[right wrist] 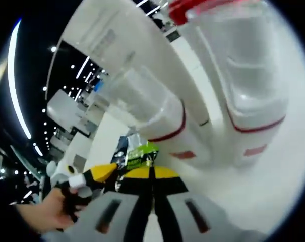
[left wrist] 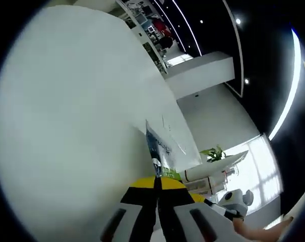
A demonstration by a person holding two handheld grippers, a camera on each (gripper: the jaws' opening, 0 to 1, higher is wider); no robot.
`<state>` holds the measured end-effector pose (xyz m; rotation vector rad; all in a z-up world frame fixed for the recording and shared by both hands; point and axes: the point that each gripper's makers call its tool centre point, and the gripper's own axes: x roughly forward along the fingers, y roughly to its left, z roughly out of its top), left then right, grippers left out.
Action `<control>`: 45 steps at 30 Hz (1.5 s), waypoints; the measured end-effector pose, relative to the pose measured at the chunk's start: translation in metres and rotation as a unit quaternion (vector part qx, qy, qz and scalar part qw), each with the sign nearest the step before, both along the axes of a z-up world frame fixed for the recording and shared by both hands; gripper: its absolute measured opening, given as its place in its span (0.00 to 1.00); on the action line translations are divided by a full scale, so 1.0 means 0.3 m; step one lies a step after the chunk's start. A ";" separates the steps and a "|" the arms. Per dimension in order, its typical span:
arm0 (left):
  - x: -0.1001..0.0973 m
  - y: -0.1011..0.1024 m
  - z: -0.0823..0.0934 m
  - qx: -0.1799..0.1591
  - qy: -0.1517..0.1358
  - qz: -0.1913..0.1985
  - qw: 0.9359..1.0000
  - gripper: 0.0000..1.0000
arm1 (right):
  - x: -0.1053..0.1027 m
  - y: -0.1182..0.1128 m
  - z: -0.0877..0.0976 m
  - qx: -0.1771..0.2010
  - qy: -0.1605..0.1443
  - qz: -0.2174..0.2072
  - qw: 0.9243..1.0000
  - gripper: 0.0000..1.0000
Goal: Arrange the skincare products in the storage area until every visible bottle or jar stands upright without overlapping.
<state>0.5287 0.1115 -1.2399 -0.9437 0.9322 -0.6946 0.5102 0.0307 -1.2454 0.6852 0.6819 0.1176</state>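
A thin skincare sachet [left wrist: 159, 148], blue and white with a green end, sticks up from my left gripper [left wrist: 157, 182], whose yellow-tipped jaws are shut on its green end. In the right gripper view the same sachet [right wrist: 140, 153] shows its green label right at the tips of my right gripper [right wrist: 152, 174], which also looks shut on it. The left gripper [right wrist: 94, 174] comes in from the left, held by a hand [right wrist: 46, 209]. The right gripper [left wrist: 225, 200] shows low on the right of the left gripper view, close beside the left jaws.
A broad white tabletop [left wrist: 76, 116] tilts across the left gripper view. Two tall clear storage bins with red trim [right wrist: 142, 103] [right wrist: 250, 75] stand on the white surface close beyond my right gripper. A potted plant [left wrist: 212, 153] and white tubes [left wrist: 207, 174] lie farther off.
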 end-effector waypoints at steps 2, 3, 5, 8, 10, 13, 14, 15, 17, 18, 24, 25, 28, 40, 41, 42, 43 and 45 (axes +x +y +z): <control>-0.001 -0.009 -0.013 0.011 -0.004 -0.009 1.000 0.00 | -0.004 -0.007 -0.011 -0.002 0.003 -0.005 1.000 0.00; -0.002 -0.012 -0.021 0.016 -0.003 -0.011 1.000 0.00 | -0.005 -0.010 -0.013 -0.003 0.003 -0.007 1.000 0.00; -0.004 -0.020 -0.025 0.016 -0.003 -0.015 1.000 0.00 | -0.003 -0.023 -0.018 -0.014 0.000 -0.014 1.000 0.00; -0.005 -0.021 -0.029 0.014 0.004 -0.012 1.000 0.02 | -0.004 -0.031 -0.031 -0.009 0.003 -0.025 1.000 0.00; -0.014 -0.020 -0.029 0.022 -0.003 -0.017 1.000 0.07 | -0.002 -0.034 -0.032 -0.013 0.002 -0.027 1.000 0.00; -0.015 -0.012 -0.014 0.034 -0.018 -0.020 0.999 0.14 | 0.001 -0.040 -0.029 -0.012 0.001 -0.038 0.999 0.00; -0.015 -0.002 -0.012 0.040 -0.022 -0.018 0.999 0.15 | 0.004 -0.043 -0.026 -0.020 -0.003 -0.038 0.999 0.00; -0.015 0.003 -0.009 0.042 -0.023 -0.016 0.999 0.17 | 0.004 -0.044 -0.027 -0.021 -0.003 -0.039 0.999 0.00; -0.014 0.015 -0.007 0.044 -0.025 -0.014 0.999 0.18 | 0.005 -0.040 -0.031 -0.009 0.000 -0.043 0.999 0.00; -0.015 0.018 -0.005 0.044 -0.024 -0.013 0.999 0.18 | 0.005 -0.041 -0.032 -0.009 0.002 -0.045 0.999 0.00; -0.034 0.024 0.010 0.050 -0.032 -0.019 0.998 0.18 | 0.002 -0.032 -0.014 -0.025 -0.017 -0.040 0.999 0.04; -0.040 0.022 0.008 0.053 -0.033 -0.021 0.998 0.18 | 0.000 -0.030 -0.016 -0.026 -0.016 -0.040 0.999 0.11; -0.055 0.014 -0.010 0.057 -0.030 -0.031 0.997 0.18 | -0.007 -0.032 0.002 -0.047 -0.024 -0.033 0.998 0.14; -0.027 0.045 -0.022 0.098 -0.057 -0.017 0.993 0.22 | -0.079 -0.039 0.019 -0.082 -0.037 0.007 0.996 0.18; -0.021 0.046 -0.026 0.101 -0.058 -0.017 0.993 0.21 | -0.084 -0.033 0.015 -0.087 -0.038 0.018 0.995 0.18; -0.018 0.048 -0.028 0.105 -0.060 -0.017 0.993 0.21 | -0.089 -0.024 0.010 -0.092 -0.036 0.030 0.995 0.18; -0.014 0.047 -0.029 0.107 -0.063 -0.018 0.992 0.21 | -0.091 -0.020 0.007 -0.095 -0.035 0.036 0.994 0.18; -0.007 0.038 -0.030 0.106 -0.061 -0.019 0.992 0.21 | -0.096 -0.014 0.003 -0.098 -0.034 0.047 0.993 0.18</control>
